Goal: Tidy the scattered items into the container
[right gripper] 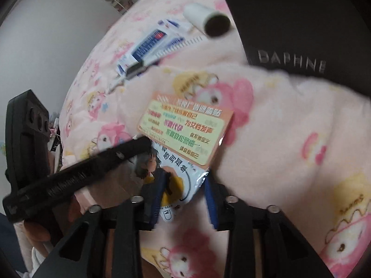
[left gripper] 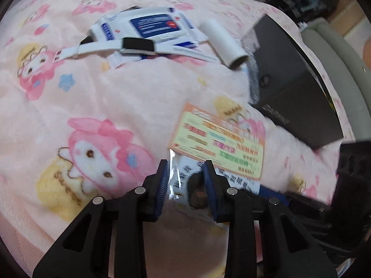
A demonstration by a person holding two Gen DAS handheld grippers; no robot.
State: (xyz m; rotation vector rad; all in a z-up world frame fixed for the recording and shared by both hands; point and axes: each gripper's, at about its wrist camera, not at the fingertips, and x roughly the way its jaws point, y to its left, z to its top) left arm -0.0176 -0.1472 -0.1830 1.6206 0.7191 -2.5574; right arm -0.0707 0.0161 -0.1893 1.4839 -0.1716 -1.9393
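Blue-padded fingers of the left gripper (left gripper: 186, 180) stand on either side of the near end of a clear-wrapped packet (left gripper: 183, 173) lying on the pink blanket (left gripper: 116, 97). Its jaws are partly apart; blur hides whether the pads press the wrap, so a grip cannot be confirmed.

In the right wrist view, the right gripper (right gripper: 185, 194) straddles the same packet (right gripper: 176, 185) at its lower edge, where a cartoon figure in yellow is printed. Contact between pads and wrap cannot be confirmed there either. The left gripper (right gripper: 139, 147) enters that view from the left and reaches the packet's left edge.

An orange-bordered card (left gripper: 220, 139) with green and red lettering lies over the packet's far end.

Farther off on the blanket lie a white smartwatch (left gripper: 136, 46), a white-and-blue pack (left gripper: 148, 27) under it, and a white roll (left gripper: 223, 44) just beside the pack.

A dark box (left gripper: 294, 85) lettered "DAPHNE" sits at the right, near the roll and well apart from the packet. Its interior is not visible.
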